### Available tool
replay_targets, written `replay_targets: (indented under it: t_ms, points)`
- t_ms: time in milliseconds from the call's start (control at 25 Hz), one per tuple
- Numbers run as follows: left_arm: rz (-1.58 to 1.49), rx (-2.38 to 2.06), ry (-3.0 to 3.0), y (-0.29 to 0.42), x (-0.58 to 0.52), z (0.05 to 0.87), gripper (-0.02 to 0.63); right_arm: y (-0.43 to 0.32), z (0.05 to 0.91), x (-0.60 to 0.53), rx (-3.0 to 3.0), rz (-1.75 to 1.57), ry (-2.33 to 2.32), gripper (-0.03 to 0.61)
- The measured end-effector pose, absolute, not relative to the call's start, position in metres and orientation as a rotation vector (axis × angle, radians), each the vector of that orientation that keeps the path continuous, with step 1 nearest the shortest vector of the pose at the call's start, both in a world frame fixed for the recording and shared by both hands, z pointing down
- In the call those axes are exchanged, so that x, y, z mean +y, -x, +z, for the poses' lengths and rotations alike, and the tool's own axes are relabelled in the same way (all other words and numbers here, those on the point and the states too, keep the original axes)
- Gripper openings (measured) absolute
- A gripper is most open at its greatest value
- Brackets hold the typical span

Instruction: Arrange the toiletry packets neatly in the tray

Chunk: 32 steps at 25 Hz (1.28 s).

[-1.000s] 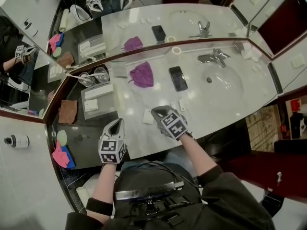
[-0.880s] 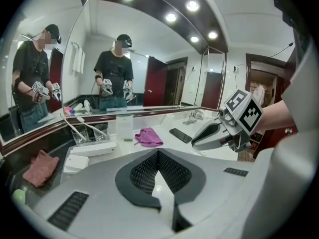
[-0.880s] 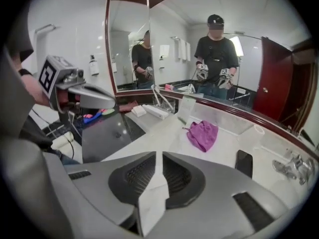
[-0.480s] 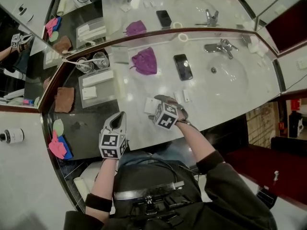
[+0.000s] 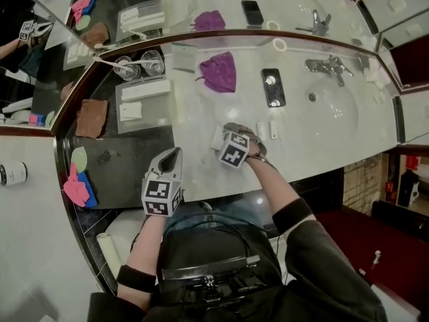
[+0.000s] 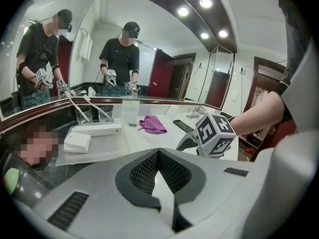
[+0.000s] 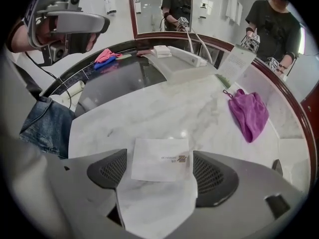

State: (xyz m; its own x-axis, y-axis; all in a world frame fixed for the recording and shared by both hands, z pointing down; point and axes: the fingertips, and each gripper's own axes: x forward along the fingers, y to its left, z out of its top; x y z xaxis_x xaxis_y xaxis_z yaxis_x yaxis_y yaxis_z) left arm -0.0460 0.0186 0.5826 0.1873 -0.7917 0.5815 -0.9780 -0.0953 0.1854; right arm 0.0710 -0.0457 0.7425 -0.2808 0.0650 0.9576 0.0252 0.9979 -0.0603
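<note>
Packet (image 7: 160, 157) is lying flat on the marble counter (image 7: 149, 108), close to the front edge. Our right gripper (image 7: 160, 169) is pointing steeply down right over it. Its jaws have just been opening and stand wide, with the packet sitting square between them, one jaw off each side. Nothing's pinched as far as we can tell, though the angle's too flat to say whether the jaws touch the marble.

The packet looks a bit wider than deep, and that wider way runs jaw to jaw. Closing would squeeze it edge to edge, so we reckon it'd buckle unless one jaw slips under.

Our left gripper (image 6: 158, 156) is clamped together on nothing, hovering over the counter's front edge just to the left. And the tray (image 5: 151, 118) is well apart, off to the back left, with a couple of white boxes (image 5: 143, 90) in it. Left hand's nearer the tray, but the right hand's the one on the packet.
</note>
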Motion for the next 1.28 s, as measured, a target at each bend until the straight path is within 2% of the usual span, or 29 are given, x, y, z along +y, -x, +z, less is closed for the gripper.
replay_targets:
  t_ms: [80, 200, 600, 840, 1280]
  points:
    - [0.451, -1.657, -1.927, 0.048, 0.022, 0.584, 0.002, -0.071, 0.748, -0.045, -1.839, 0.047, 0.073, 0.440]
    - [0.445, -1.662, -1.913, 0.051, 0.025, 0.586, 0.002, -0.073, 0.752, -0.044, -1.827, 0.082, 0.087, 0.379]
    - [0.450, -1.677, -1.902, 0.056, 0.029, 0.586, 0.002, -0.066, 0.736, -0.046, -1.921, 0.115, 0.044, 0.374]
    - [0.445, -1.708, -1.910, 0.065, 0.025, 0.572, 0.002, -0.037, 0.672, -0.050, -2.185, 0.130, -0.018, 0.374]
    - [0.460, -1.792, -1.929, 0.101, 0.031, 0.535, 0.002, 0.021, 0.557, -0.022, -2.434, -0.067, 0.039, 0.376]
